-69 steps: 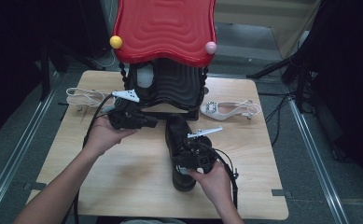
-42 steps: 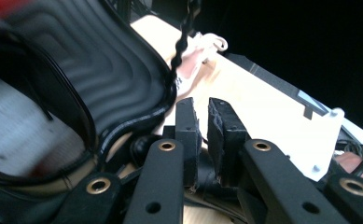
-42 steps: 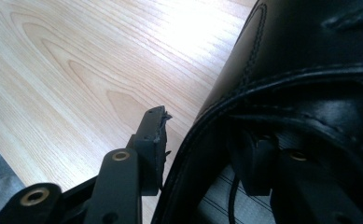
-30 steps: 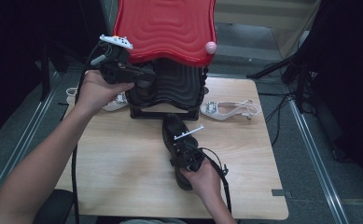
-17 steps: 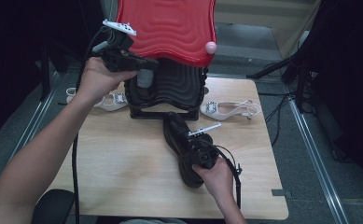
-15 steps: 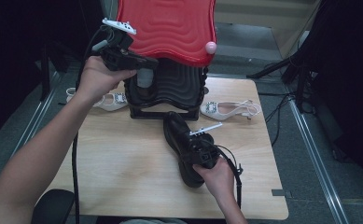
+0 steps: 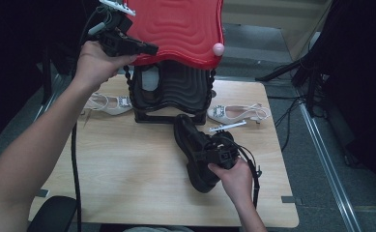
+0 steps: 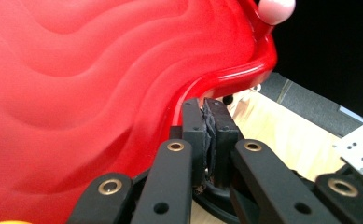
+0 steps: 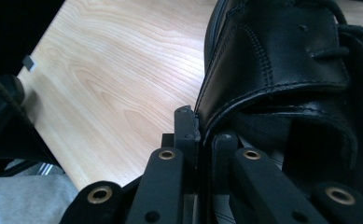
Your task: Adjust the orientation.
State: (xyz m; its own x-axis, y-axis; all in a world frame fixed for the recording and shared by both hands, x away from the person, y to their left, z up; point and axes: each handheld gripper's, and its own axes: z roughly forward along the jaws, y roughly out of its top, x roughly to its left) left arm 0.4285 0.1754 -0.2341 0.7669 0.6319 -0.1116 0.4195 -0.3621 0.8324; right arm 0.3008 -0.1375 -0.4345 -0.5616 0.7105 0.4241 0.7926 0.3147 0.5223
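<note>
Pale wood counter [image 7: 127,164], dark room around it: we are holding a red lid up and a black shoe by its collar.

Our left gripper [image 8: 206,122] is clamping its jaws tight on the rim of the glossy, rippled red lid [image 7: 180,29], keeping it raised above the ribbed black box [image 7: 176,92]. Our right gripper [image 9: 201,133] is pinching the stitched leather collar of the black shoe [image 7: 195,150], which is lying on the counter just in front of the box. To do this well, we are judging that the lid needs holding high and steady while the shoe is lifted heel-first toward the opening, clear of the two pale embellished sandals [image 7: 236,113] flanking the box.
</note>
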